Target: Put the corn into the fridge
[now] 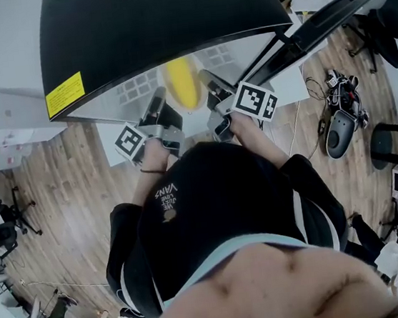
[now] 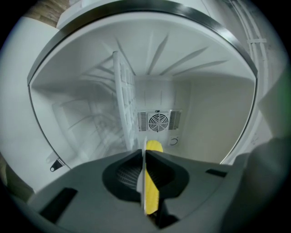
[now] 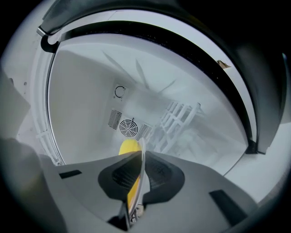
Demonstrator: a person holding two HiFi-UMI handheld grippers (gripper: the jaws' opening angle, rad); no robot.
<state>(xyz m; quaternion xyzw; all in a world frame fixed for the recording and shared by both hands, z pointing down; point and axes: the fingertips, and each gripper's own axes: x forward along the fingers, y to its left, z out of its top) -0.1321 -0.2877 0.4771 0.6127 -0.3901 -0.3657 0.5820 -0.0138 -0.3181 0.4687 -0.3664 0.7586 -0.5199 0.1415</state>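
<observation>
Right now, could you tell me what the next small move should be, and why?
Probably ease the thin white plate slightly deeper into the fridge and lower it before letting go. The left gripper and the right gripper are each shut on its edge, the corn lies on it, and it looks carried rather than set down.

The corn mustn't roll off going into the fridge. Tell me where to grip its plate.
Take the white plate by its thin rim, left gripper and right gripper on either side of the corn, coming in level: the flat edge fits shut jaws.
</observation>
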